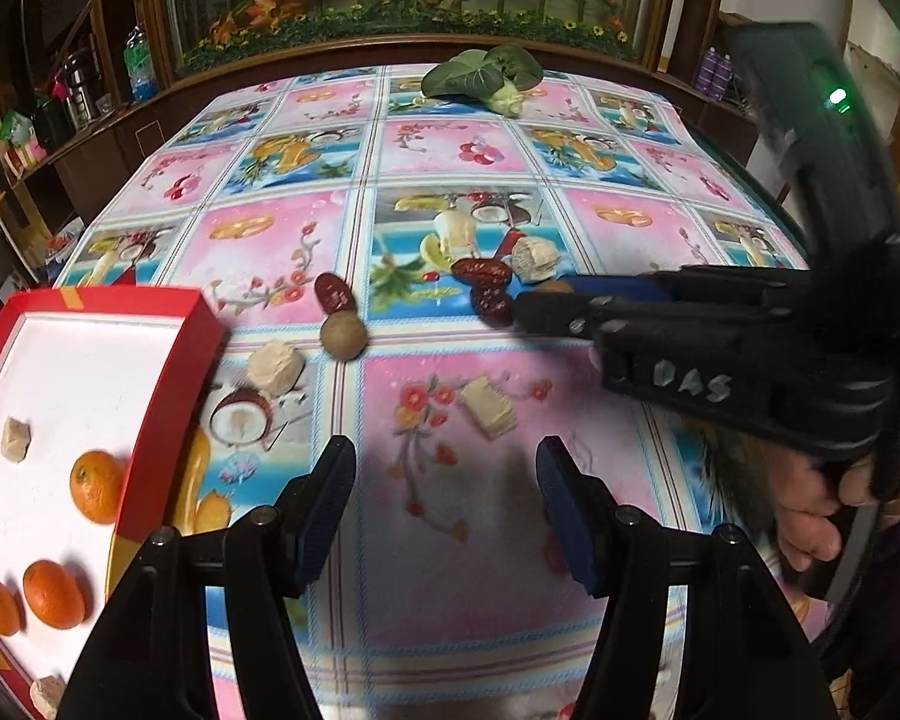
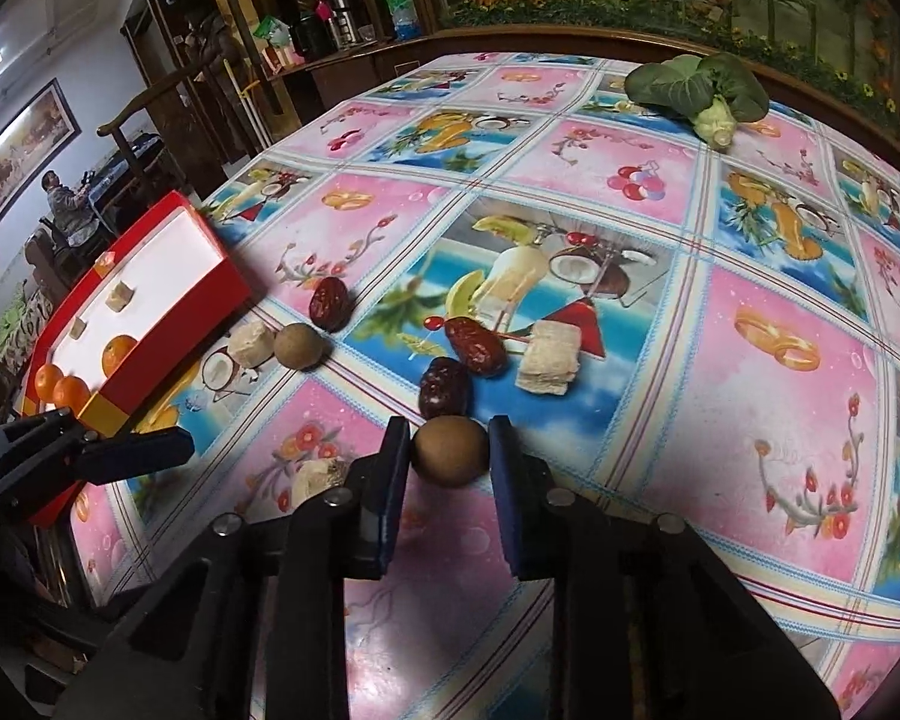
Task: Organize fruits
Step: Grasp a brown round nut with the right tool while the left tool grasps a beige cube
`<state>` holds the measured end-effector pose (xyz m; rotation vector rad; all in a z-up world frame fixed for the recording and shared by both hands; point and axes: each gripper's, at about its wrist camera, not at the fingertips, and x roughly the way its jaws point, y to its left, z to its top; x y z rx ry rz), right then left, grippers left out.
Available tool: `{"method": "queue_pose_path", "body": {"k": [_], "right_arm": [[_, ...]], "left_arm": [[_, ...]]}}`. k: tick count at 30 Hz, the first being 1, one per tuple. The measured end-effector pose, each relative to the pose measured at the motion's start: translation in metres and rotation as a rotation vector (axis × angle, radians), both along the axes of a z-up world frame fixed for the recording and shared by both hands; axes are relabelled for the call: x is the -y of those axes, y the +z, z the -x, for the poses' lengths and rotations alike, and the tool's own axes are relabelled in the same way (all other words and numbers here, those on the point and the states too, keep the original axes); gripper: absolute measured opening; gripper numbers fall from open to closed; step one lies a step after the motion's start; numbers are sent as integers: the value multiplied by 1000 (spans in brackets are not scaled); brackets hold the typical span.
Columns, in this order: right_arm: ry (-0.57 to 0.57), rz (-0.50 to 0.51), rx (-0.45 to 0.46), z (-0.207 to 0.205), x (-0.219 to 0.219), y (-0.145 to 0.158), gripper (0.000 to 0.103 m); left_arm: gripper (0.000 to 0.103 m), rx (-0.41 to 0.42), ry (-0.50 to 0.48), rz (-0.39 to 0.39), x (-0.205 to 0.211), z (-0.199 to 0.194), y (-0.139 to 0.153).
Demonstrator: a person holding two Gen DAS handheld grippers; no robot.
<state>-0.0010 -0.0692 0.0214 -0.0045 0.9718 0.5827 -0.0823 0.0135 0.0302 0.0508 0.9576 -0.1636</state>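
My right gripper (image 2: 447,438) is angled down at the surface (image 2: 750,312) with its jaws narrowed around a round brown fruit (image 2: 450,451). The fruit sits between the two blue pads; the left pad appears to touch it, while I cannot tell whether the right pad presses yet. I judge this as the closing step of a pick, with the fruit resting on the cloth so the pads can meet its widest part.

My left gripper (image 1: 447,516) hangs with jaws spread and nothing between them, just beside the red box (image 1: 168,372). I judge it is kept there in reserve, clear of the right gripper's work.

The box holds three oranges (image 1: 96,493) and a few pale chunks on its white floor, which marks it as the collecting place. Loose on the surface are three dark red dates (image 2: 474,347), a second round brown fruit (image 2: 299,347) just beside a pale cube (image 2: 249,343), and a larger pale block (image 2: 546,365). A leafy green vegetable (image 2: 696,90) lies well apart at the far edge, presumably outside the sorting.

The nearest date (image 2: 444,387) lies just behind the pinched fruit; a lift should go straight up to avoid nudging it.
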Motion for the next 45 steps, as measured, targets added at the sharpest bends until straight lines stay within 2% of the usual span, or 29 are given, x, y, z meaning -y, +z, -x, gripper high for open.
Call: {"method": "queue_pose_path", "body": {"k": [5,8,10,12,14,15,19,28,30,35,41,45], "right_arm": [[-77,-60,-16,-7,23,10,29],[-139,-85,-49,-13,37,10,29],[-166,-98,-66,-16,44,10,29],[-178,-104,-70,-17,46,11,29],[-184,-109,-67,-16,47,12,29],[-183,-112,-68,-15,48,13,29],[-189,-123,-66,-14,49,15,29],[-193,-131,-70,-13,50,15,29],[-195,-130,-67,-13,50,15,29],[-187,-140,-61,-10,48,17,29],[-186,-154,-38,-7,45,20,29],[-194,-146,-37,-8,46,18,29]], "left_arm": [[61,-12,25,-8,5,-10,-6],[49,-24,34,9,7,-14,-9],[48,-28,38,9,9,-16,-10],[39,-36,36,10,12,-17,-13],[38,-39,33,8,15,-17,-14],[32,-31,31,-1,16,-17,-15],[24,-23,28,-3,17,-19,-14],[23,-7,23,-16,19,-18,-15],[13,-7,22,-11,19,-17,-14],[13,16,20,-8,15,-12,-7],[13,-12,28,-14,13,-16,-15],[12,4,28,-13,13,-16,-14]]}}
